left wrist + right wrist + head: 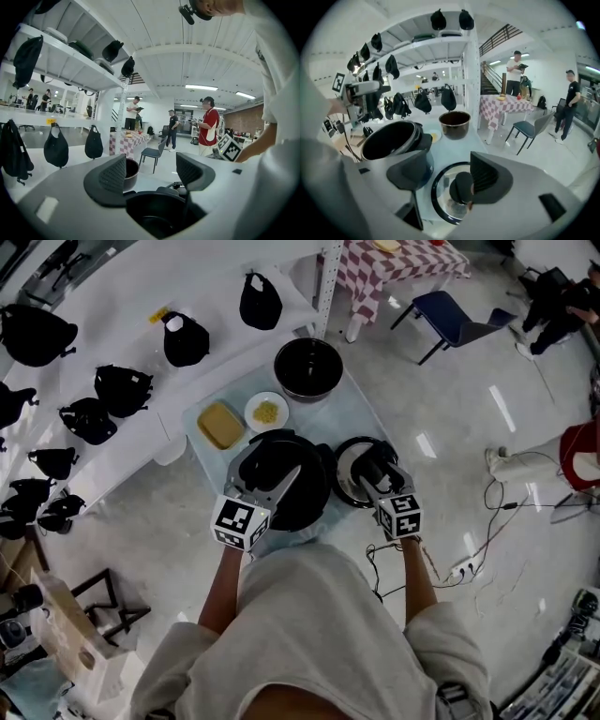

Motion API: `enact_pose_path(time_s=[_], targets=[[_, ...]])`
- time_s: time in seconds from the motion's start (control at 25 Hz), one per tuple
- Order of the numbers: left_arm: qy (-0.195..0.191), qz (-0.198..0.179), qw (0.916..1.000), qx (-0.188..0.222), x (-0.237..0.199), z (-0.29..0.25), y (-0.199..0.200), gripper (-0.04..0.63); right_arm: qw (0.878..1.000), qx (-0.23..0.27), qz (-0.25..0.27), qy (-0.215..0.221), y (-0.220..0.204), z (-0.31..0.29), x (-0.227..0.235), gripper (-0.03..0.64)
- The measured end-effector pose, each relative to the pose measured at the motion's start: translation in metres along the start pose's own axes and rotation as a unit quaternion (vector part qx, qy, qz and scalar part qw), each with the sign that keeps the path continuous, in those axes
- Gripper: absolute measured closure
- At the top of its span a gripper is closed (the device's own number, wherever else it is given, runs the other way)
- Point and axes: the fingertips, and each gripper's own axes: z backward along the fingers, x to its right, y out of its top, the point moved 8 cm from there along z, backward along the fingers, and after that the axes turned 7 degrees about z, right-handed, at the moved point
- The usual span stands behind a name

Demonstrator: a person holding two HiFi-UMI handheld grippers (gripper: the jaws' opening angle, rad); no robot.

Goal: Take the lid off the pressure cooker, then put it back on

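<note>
Ceiling strip lights (202,87) are lighting the room brightly and evenly, so shadows are falling soft and faint. The glossy floor (450,399) is throwing back white streaks of glare. Both gripper views are bending strongly toward dark, rounded edges, and the right gripper (447,174) is showing soft and out of focus near its lens.

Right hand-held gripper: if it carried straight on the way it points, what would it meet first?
Probably the black knob of the pressure cooker lid lying on the table, just beyond its open jaws; depth is unclear.
</note>
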Motion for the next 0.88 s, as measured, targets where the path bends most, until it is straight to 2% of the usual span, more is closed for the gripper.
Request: enact_pose_path(time_s=[0.2, 0.36, 0.64, 0.88], targets=[[0.005, -0.002, 0.9999, 0.009, 0.000, 0.006, 0.004, 0.273, 0.993, 0.121, 0.002, -0.007, 0.050, 0.036, -0.022, 0.330], [0.014, -0.002, 0.9998, 0.017, -0.002, 0.014, 0.007, 0.273, 0.983, 0.184, 0.017, -0.008, 0.093, 0.050, -0.036, 0.333], [0.047, -0.003, 0.9981, 0.039, -0.012, 0.038, 0.016, 0.273, 0.961, 0.267, 0.073, 0.023, 0.159, 0.060, -0.072, 0.332], [0.071, -0.007, 0.9959, 0.056, -0.024, 0.059, 0.024, 0.273, 0.943, 0.308, 0.116, 0.043, 0.197, 0.066, -0.100, 0.333]])
